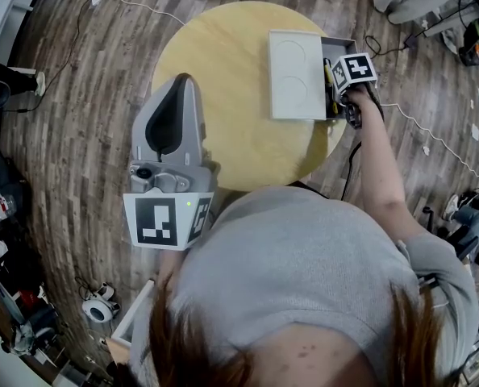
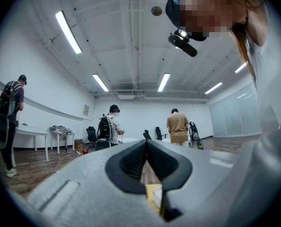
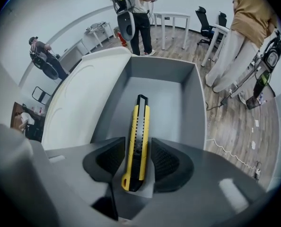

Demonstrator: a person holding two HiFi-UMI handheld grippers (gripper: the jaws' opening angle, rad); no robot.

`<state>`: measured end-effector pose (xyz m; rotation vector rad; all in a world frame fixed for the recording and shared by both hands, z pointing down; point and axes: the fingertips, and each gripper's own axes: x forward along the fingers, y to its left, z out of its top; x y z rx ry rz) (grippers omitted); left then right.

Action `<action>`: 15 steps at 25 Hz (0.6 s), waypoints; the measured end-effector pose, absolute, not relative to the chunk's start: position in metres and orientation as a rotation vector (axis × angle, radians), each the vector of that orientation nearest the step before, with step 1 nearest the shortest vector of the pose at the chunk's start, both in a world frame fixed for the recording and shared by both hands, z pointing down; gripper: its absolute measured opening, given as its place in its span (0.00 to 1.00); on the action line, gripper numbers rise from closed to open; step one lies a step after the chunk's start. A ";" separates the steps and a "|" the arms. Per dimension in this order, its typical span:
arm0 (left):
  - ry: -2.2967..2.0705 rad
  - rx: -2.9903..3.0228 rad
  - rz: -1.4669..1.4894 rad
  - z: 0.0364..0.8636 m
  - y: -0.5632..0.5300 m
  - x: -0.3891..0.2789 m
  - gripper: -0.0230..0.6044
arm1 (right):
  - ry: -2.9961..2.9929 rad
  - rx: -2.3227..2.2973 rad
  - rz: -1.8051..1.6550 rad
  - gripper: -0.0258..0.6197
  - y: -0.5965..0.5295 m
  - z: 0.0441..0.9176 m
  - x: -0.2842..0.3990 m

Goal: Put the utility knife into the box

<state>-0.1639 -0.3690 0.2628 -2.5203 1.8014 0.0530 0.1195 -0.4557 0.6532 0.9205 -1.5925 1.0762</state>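
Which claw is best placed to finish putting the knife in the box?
Right. The right claw is over the grey box with the yellow knife between its parted jaws. The left claw is shut, away from the box.

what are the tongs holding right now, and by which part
Nothing is gripped. The right tongs stand open around the handle end of the knife, pads just clear of it, inside the box. The left tongs are shut and empty.

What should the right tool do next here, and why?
Probably lift the right tool straight up, clear of the gray box. Its pads stand apart on either side of the yellow utility knife, which already lies inside the box, so the release looks finished.
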 end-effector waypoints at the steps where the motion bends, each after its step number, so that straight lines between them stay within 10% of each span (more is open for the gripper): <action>1: 1.798 -2.523 0.051 0.263 -0.368 -0.163 0.04 | -1.605 0.936 1.072 0.31 -0.457 0.650 0.120; 15: 1.680 -2.560 0.075 0.251 -0.356 -0.139 0.04 | -2.272 1.173 0.920 0.16 -0.466 0.459 0.075</action>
